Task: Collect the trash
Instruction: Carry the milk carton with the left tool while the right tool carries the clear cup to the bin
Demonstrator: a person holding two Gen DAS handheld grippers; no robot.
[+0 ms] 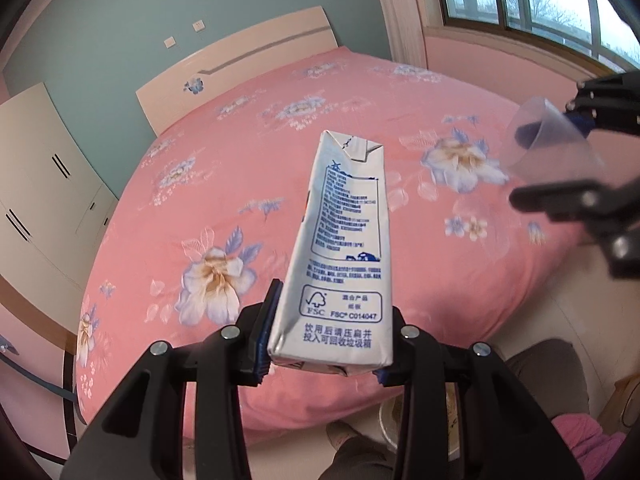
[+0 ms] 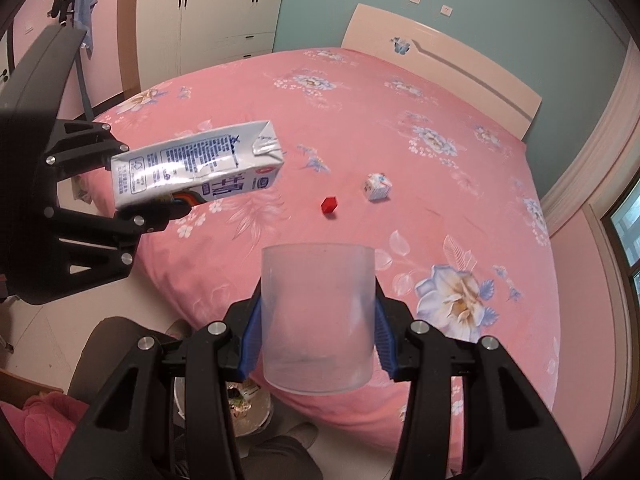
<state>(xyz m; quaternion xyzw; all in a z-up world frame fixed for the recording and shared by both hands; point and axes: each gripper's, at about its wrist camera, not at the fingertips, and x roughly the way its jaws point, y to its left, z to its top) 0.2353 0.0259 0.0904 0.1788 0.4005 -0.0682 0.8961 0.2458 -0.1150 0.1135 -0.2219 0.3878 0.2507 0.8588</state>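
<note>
While the blue ribbed pads [image 1: 267, 332] of the left gripper [image 1: 324, 354] press both sides of a milk carton [image 1: 344, 248], the carton's flat base sits between the jaws and its folded, creased top points away over the bed [image 1: 280, 128]. It is a tall paperboard box, white with blue print and a glossy coat, dented along its long faces; in the right wrist view the same carton [image 2: 196, 164] hangs level above the bed's near left corner, clear of the cover.

The right gripper [image 2: 318, 340] pinches a plastic cup [image 2: 318, 312] between its own blue pads [image 2: 251, 336], jaws closed against the curved wall. It is a thin, frosted, see-through cylinder, slightly wider at the rim, held lying along the fingers with its base nearest the camera. From the left wrist view it shows as a pale translucent cone [image 1: 552, 140] at the right edge, above the bed's right side.

Outward, the bed carries a smooth pink cover printed with large white and blue flowers. Near its middle lie a small red cube [image 2: 329, 204] and, just beside it toward the right, a small white crumpled box [image 2: 377, 187] with blue markings, the two apart. Below the bed's near edge stands a round metal bin [image 2: 244, 408] holding shiny scraps, partly hidden by the gripper frame.
</note>
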